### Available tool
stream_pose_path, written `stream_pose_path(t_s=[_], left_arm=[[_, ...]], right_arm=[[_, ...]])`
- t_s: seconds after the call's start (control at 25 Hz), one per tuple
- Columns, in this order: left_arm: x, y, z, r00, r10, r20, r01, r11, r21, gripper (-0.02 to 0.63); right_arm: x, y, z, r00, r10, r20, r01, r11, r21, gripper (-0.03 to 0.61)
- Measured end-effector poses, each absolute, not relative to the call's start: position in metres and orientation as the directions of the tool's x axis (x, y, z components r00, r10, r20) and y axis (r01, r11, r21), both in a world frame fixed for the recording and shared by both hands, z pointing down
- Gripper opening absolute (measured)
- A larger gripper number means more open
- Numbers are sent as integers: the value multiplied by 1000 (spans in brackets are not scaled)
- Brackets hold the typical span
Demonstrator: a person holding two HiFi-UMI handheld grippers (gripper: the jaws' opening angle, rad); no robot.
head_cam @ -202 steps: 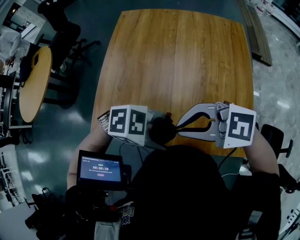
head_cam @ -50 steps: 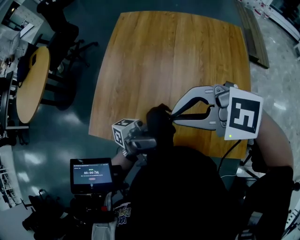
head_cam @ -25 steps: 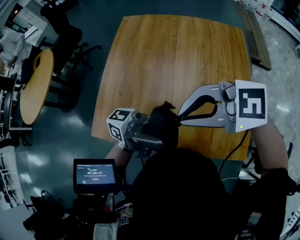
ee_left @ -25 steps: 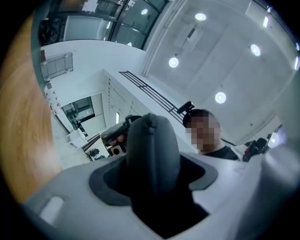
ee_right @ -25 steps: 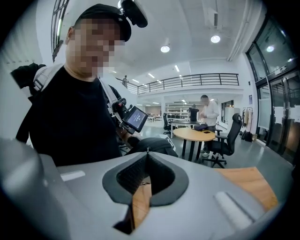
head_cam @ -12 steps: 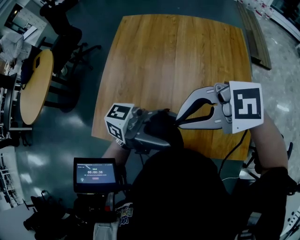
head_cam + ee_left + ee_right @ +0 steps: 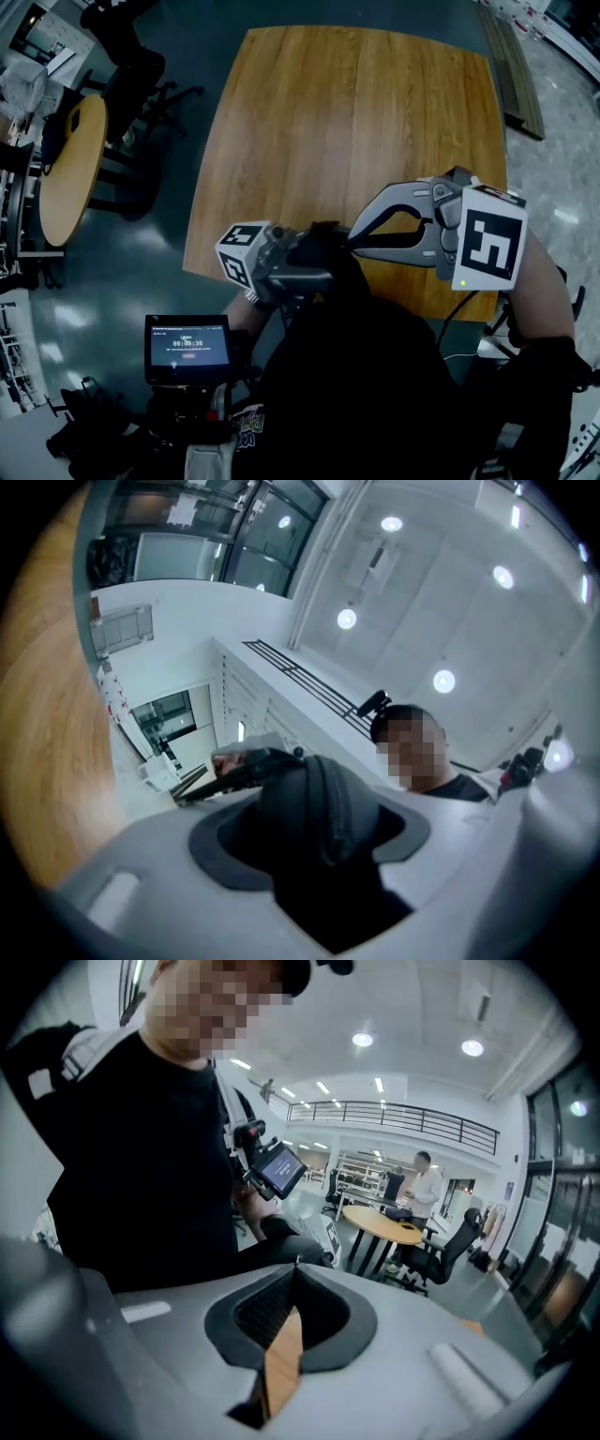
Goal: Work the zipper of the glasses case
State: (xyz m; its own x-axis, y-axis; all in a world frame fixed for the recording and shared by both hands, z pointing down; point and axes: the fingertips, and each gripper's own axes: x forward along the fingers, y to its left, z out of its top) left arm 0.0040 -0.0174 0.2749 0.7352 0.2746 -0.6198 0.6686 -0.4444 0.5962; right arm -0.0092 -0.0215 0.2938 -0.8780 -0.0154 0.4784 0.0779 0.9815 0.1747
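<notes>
Dark teal flooring is seen around a square, honey-coloured wooden tabletop (image 7: 356,122). At the far left a round wooden side table (image 7: 67,169) is flanked by black office chairs (image 7: 127,66). Lower left, a small black monitor with a lit screen (image 7: 187,341) is seen beside the person's dark-clad body (image 7: 375,394).

Just right of it, the left claw (image 7: 302,264) is tilted upward and is closed round a black fabric glasses case (image 7: 324,247). The case is held off the tabletop, over its near edge. In the left gripper view the case is seen filling the gap between the dark pads (image 7: 220,841), with a ridged seam running up its middle. The jaws have just been closing on it, and both pads are pressed against its sides.

Further right, the right claw (image 7: 350,246) is angled down towards the case's right end, with its two fingers pressed together at the tips. Whether anything is pinched between them cannot be told. The tips are too small in the head view, and in the right gripper view only a sliver of tabletop is shown through the gap behind them.
</notes>
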Motion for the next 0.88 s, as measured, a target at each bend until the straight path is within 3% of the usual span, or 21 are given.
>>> stream_pose_path(t_s=[0.16,0.28,0.44,0.64,0.88], left_arm=[[3,-24,288,729,227,-646,674,-400,621,258],[0,-30,290,721,177,-670,675,-398,621,258],[3,-37,292,725,169,-668,670,-400,626,258],[-2,-41,277,685,188,-703,715,-353,603,258],[-9,-47,266,621,156,-768,774,-276,570,258]], right_arm=[[-3,-15,306,-752,-157,640,158,900,406,3],[-3,-14,311,-728,-185,660,159,891,425,6],[2,-21,314,-783,-205,587,36,928,371,5],[-1,-29,300,-901,-233,367,-135,952,274,8],[-6,-30,288,-927,-221,304,-146,957,251,12]])
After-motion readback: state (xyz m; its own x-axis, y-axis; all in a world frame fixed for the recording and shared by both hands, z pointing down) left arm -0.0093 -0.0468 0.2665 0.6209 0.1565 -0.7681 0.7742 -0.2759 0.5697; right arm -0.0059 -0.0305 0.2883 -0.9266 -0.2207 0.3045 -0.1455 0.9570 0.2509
